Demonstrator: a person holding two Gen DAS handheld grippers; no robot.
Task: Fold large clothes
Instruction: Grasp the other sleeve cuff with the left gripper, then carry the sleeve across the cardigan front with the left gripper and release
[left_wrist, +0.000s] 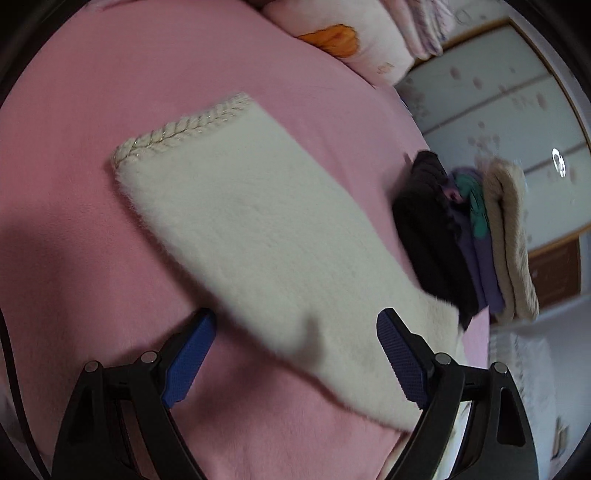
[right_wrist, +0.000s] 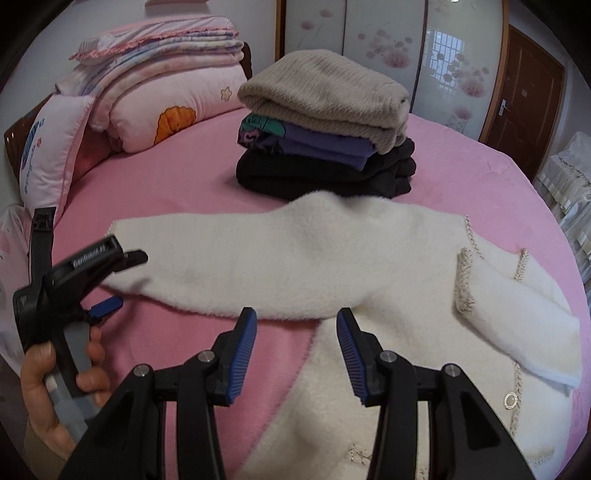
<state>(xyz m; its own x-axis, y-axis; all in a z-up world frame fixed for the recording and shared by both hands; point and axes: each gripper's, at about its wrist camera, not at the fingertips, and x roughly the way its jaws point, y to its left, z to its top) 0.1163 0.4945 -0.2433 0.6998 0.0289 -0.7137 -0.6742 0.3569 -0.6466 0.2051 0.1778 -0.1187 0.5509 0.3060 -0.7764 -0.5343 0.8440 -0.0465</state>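
A fluffy white cardigan (right_wrist: 332, 266) lies on the pink bed (right_wrist: 155, 192), one sleeve stretched out to the left, the other folded over the body at the right. In the left wrist view that sleeve (left_wrist: 251, 229), with its braided cuff, runs from far left down between the fingers. My left gripper (left_wrist: 295, 354) is open, its blue pads either side of the sleeve; it also shows in the right wrist view (right_wrist: 123, 278), open at the sleeve's cuff end. My right gripper (right_wrist: 295, 332) is open and empty, just above the cardigan's near edge.
A stack of folded clothes (right_wrist: 325, 140), beige on purple on black, stands on the bed behind the cardigan; it also shows in the left wrist view (left_wrist: 465, 229). Folded pink quilts and pillows (right_wrist: 147, 85) lie at the far left. Wardrobe doors (right_wrist: 388, 44) stand behind.
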